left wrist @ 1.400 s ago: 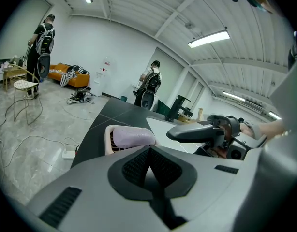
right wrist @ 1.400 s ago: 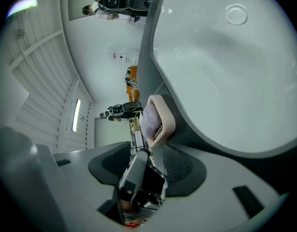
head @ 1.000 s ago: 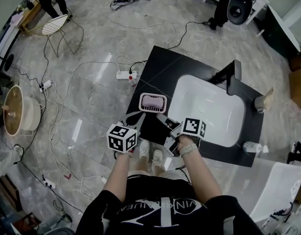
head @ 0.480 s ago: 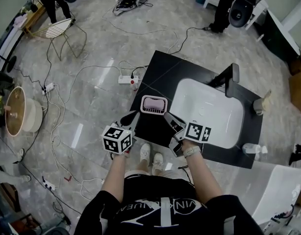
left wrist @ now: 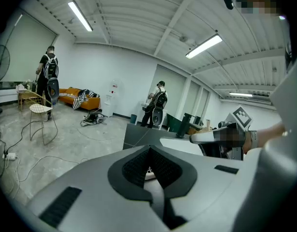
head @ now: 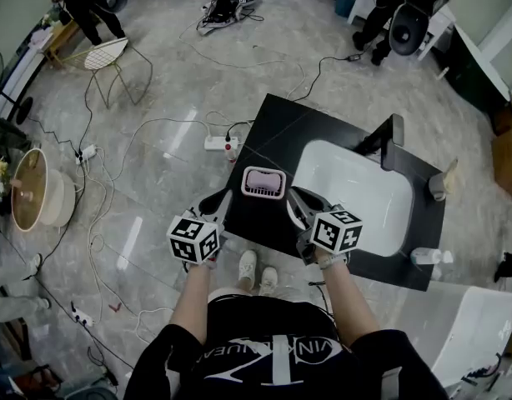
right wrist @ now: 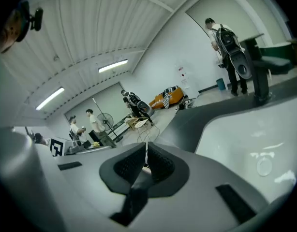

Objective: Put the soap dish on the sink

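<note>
We wear a black T-shirt [head: 273,352] with white lettering and white shoes [head: 258,267]. Our left gripper [head: 218,200] and right gripper [head: 296,200] are grey, with black ribbed pads [left wrist: 134,167] and black-and-white marker cubes [head: 193,240].

**Soap dish set on the sink's black counter, at the basin's left**

We see the soap dish [head: 263,182] as a small, rounded-rectangle tray, white at the rim with a pale lilac-pink inside. It sits flat and upright on the black counter [head: 273,127], near that counter's left edge and just beside the left rim of the sink [head: 356,192], apart from it. The sink is a white, rounded-rectangle basin sunk into the counter, with a black faucet [head: 388,138] at its far side.
</note>
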`<state>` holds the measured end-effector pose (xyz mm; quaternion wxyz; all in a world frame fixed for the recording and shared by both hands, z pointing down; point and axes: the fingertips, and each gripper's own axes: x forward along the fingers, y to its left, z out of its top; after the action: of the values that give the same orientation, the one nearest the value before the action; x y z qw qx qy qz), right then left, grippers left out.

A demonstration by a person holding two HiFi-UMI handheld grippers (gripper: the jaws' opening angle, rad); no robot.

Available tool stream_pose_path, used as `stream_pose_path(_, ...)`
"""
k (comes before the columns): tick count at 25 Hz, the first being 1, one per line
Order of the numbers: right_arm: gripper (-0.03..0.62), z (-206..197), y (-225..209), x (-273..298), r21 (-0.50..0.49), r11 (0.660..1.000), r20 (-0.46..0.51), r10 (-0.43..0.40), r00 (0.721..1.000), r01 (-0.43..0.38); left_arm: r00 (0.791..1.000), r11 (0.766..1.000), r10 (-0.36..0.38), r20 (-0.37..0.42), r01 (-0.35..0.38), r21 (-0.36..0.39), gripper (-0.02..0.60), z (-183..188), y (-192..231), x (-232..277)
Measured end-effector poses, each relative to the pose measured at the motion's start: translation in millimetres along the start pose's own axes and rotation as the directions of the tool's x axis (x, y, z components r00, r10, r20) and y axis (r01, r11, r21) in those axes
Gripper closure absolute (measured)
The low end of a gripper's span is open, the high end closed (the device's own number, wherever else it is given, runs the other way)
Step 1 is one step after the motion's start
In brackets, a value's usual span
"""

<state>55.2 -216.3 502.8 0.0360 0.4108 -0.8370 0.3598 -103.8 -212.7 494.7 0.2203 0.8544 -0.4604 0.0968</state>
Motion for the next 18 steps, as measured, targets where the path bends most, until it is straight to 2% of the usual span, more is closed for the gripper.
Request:
stream_pose_path(4, 0.562, 13, 8, -6, -0.111, 0.994, 0.03, -0.01, 1.0, 0.013, 1.0, 1.0, 0.012, 0.029, -0.013, 0.015, 0.568, 11, 1, -7)
stream_pose_path(10, 0.563, 33, 17, -15, -0.226, 0.974, 0.069, -0.016, 0.997, 0.031, 0.997, 0.998, 0.026, 0.072, -0.031, 0.06, 0.568, 33, 3, -17)
stream_pose_path(18, 0.563, 52, 28, -28, -0.287, 0.957, 0.119, -0.011, 0.993, 0.045, 0.988, 0.995, 0.041, 0.148, -0.054, 0.079, 0.568, 59, 0, -34)
